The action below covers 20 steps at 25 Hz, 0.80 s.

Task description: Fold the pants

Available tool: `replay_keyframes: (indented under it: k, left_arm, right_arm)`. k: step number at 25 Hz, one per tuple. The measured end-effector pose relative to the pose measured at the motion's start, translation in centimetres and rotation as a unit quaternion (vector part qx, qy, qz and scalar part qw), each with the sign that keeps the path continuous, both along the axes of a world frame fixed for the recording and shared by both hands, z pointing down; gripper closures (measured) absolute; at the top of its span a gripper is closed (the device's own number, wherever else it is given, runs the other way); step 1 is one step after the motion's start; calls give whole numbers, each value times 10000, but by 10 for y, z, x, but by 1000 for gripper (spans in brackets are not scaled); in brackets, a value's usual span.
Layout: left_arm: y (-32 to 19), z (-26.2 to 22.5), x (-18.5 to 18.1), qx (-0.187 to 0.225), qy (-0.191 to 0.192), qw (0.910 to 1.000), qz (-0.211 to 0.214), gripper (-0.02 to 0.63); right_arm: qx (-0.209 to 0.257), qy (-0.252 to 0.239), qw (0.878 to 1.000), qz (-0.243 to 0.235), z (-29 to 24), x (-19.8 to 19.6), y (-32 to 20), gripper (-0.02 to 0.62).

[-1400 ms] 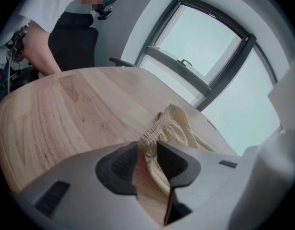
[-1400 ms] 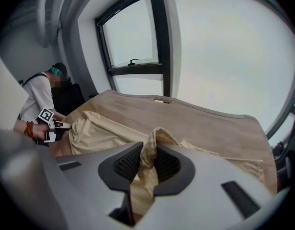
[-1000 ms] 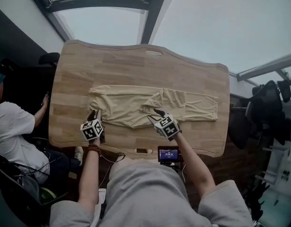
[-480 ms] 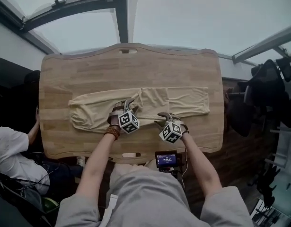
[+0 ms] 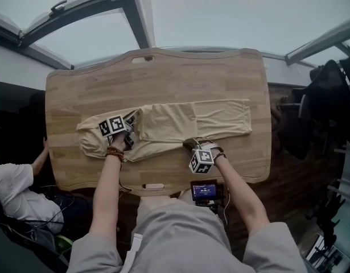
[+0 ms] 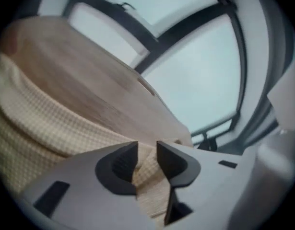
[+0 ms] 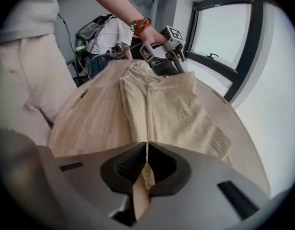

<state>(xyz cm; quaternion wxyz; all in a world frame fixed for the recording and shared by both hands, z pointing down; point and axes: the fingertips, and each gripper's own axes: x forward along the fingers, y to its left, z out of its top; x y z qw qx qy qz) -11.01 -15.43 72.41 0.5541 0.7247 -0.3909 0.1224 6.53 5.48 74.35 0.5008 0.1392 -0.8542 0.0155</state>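
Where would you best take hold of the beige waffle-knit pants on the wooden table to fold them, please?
I would pinch the near long edge of the beige waffle-knit pants, coming low from the person's side of the wooden table. The cloth lies flat and lengthwise across it, so only a thin edge can be pinched, and the near one looks closest.

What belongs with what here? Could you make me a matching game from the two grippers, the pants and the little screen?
Things:
1. left gripper
2. right gripper
3. pants
4. small screen

Places or states:
A. lies stretched across the wooden table
B. glows by the table's near edge
C. pinches the pants' near edge, jaws almost together
D. grips bunched fabric on the pants' left part

Pairs: 1-D, 2-C, 3-A, 4-B.

The left gripper's jaws have just been closing, with fabric between them.
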Motion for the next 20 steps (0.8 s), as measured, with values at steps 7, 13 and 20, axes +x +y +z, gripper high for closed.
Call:
replay_keyframes:
  k: [7,13,20]
  left_arm:
    - [67,10,-37,-479,-690,9949,561,393]
    - [119,32,-27,-417,-2056,9718,1078,560]
    - [171,-3,-10,-681,-1440,9688,1899,578]
  right_arm:
    - [433,-20,9990,93,-2,16,-6,519]
    - [597,64,9982,62,-7,15,-10,574]
    - [201,-7,9968,-770,-10,36,34,532]
